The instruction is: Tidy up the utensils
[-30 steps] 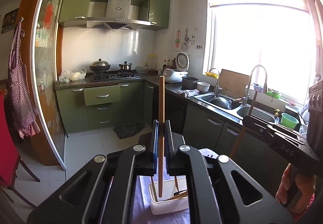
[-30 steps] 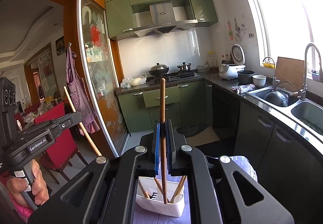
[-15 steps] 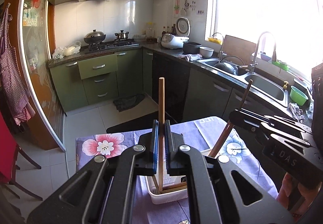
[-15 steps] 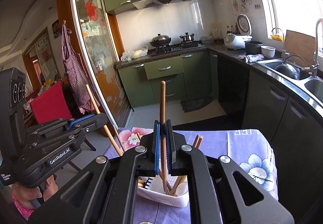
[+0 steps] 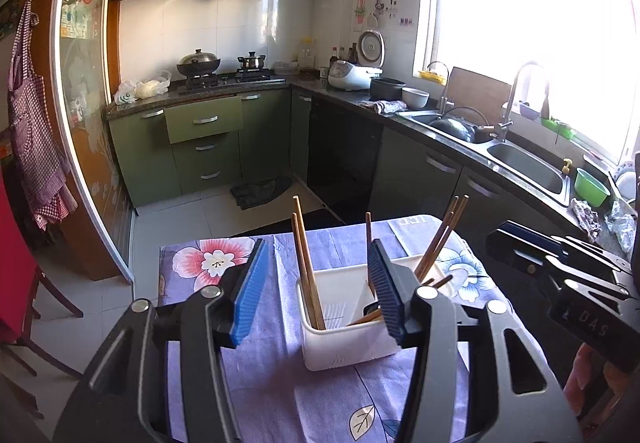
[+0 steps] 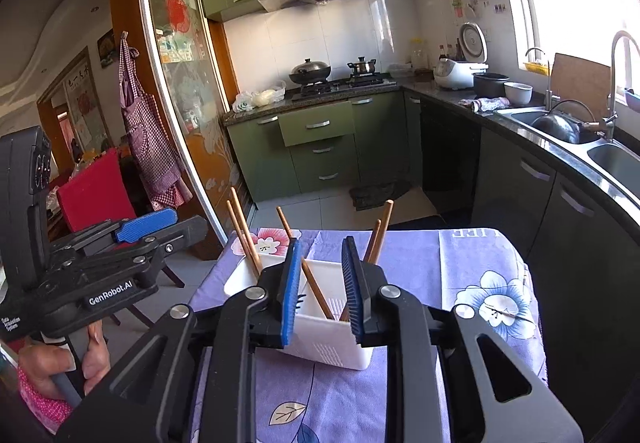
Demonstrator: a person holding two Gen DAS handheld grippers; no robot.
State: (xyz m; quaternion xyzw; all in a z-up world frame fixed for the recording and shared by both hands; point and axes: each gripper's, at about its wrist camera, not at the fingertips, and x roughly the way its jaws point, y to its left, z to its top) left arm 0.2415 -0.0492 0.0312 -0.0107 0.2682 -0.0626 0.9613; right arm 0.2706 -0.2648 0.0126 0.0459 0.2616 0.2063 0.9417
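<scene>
A white utensil holder [image 5: 352,343] stands on the table with the purple floral cloth [image 5: 224,259]; it also shows in the right wrist view [image 6: 332,339]. Several brown wooden chopsticks [image 5: 306,263] lean upright in its compartments, also seen in the right wrist view [image 6: 316,287]. My left gripper [image 5: 318,295] is open and empty, its blue pads to either side of the holder, just in front of it. My right gripper [image 6: 320,291] is open and empty, close over the holder's near wall. Each gripper shows in the other's view: the right [image 5: 560,271], the left [image 6: 120,243].
The table's cloth [image 6: 480,283] reaches to its far edge. Beyond are green kitchen cabinets [image 5: 208,147], a stove with pots [image 5: 200,63], and a counter with a sink [image 5: 524,163] to the right. A red chair [image 6: 96,191] stands to the left.
Both grippers held one chopstick each above the holder; both have lowered, opened and let go. The chopsticks now stand in the holder.
</scene>
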